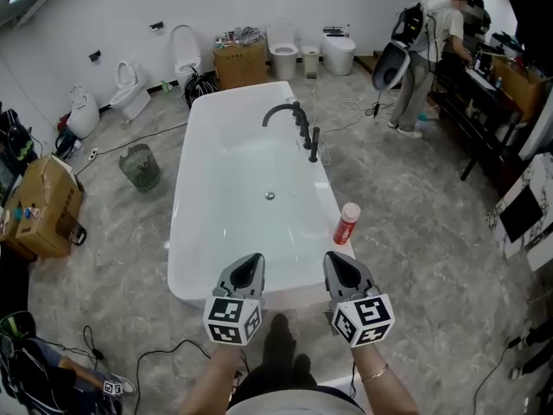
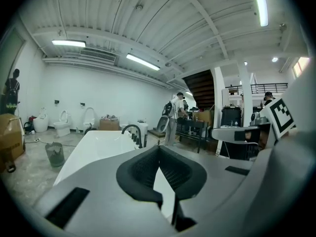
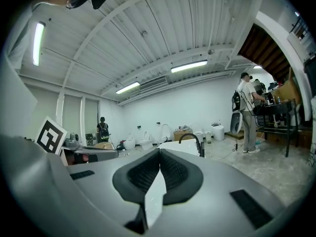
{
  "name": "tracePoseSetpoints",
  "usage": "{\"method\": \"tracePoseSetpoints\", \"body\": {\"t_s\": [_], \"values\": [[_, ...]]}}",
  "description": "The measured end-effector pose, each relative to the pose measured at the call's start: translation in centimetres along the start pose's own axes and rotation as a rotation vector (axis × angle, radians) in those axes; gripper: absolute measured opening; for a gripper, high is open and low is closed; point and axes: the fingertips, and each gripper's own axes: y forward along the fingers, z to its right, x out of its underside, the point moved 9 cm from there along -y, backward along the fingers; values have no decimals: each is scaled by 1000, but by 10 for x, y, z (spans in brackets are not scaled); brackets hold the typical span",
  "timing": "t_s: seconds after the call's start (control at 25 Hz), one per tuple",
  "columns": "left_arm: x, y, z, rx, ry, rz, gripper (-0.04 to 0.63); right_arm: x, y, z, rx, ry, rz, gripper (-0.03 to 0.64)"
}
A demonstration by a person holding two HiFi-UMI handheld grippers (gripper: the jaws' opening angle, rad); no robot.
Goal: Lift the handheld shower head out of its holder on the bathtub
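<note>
Grey, black-padded hand-held grippers (image 1: 257,258) (image 1: 331,257) bear black-and-white marker cubes (image 1: 233,320) (image 1: 364,318).

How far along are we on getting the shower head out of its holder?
Nothing looks done: the handheld shower head stands in its holder on the right rim of the bathtub, beside the black faucet. In hand: nothing; the left gripper and right gripper hover at the tub's near end, both shut, empty. Left: reach it, open, grip, lift it out.

black shower head (image 1: 314,143), upright, bathtub (image 1: 187,180) rim

One bathtub (image 1: 192,180), one red bottle (image 1: 346,224), one wastebasket (image 1: 140,166).
</note>
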Motion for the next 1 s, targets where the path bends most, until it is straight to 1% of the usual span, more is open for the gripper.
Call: {"method": "tracePoseSetpoints", "body": {"t_s": [0.2, 0.36, 0.48, 0.6, 0.72, 1.0], "values": [[-3, 52, -39, 14, -14, -18, 20, -5, 68, 14, -13, -3, -12, 8], [-15, 107, -92, 26, -29, -37, 20, -14, 148, 26, -6, 2, -32, 12], [-22, 161, -130, 30, -39, -54, 20, -19, 213, 50, 3, 17, -48, 15], [-27, 208, -166, 40, -48, -66, 20, -19, 271, 71, 31, 32, -61, 18], [-34, 236, -200, 61, -54, -80, 20, -22, 317, 76, 73, 45, -73, 23], [-47, 304, -253, 111, -58, -94, 20, -30, 417, 109, 143, 65, -88, 28]]}}
